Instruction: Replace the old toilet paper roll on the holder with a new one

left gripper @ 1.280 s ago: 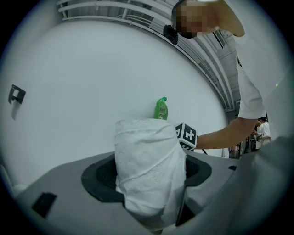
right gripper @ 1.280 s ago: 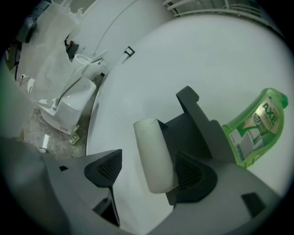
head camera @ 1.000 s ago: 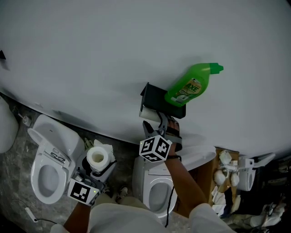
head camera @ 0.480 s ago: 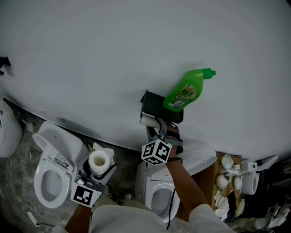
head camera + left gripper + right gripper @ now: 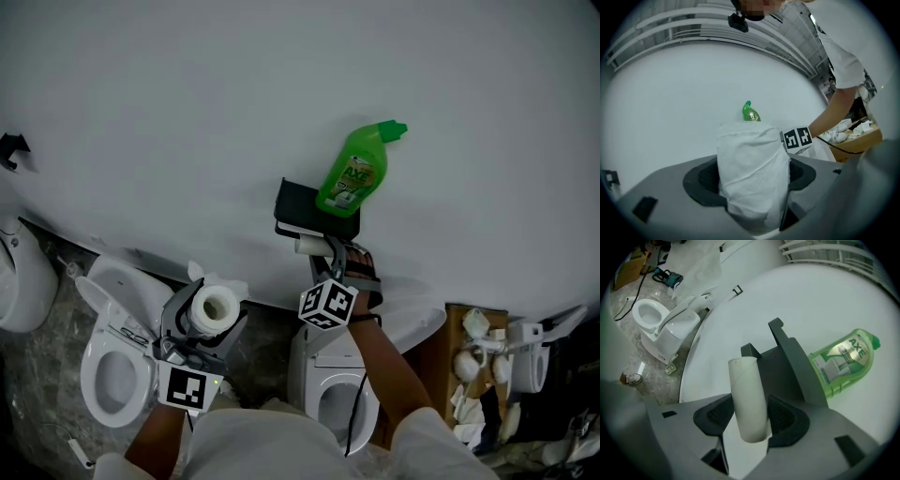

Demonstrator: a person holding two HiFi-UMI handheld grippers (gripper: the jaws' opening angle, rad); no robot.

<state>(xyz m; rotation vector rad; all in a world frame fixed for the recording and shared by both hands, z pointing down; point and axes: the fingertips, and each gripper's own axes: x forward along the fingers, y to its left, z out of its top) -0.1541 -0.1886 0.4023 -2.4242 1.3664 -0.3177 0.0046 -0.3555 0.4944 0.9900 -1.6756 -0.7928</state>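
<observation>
Old cardboard tube (image 5: 747, 399), just under the black wall holder (image 5: 790, 362), is now pinched by the right gripper (image 5: 750, 420), whose jaws just closed on it, so removal can start; the left gripper (image 5: 752, 187) clamps the new roll (image 5: 750, 154), lifted higher than a second ago.

Flat, dim, bluish-grey light fills the head view: no glare on the white wall (image 5: 187, 112), only a faint shadow beneath the black holder (image 5: 300, 202), and a darker floor (image 5: 47, 375). The wall's foot bows into a curve. Both gripper views are fisheye, black at the corners, with the grey jaws blurred. The toilet paper roll (image 5: 752, 173) looks soft, the cardboard tube (image 5: 749, 399) crisper, and the green bottle (image 5: 843, 359) brightest.
</observation>
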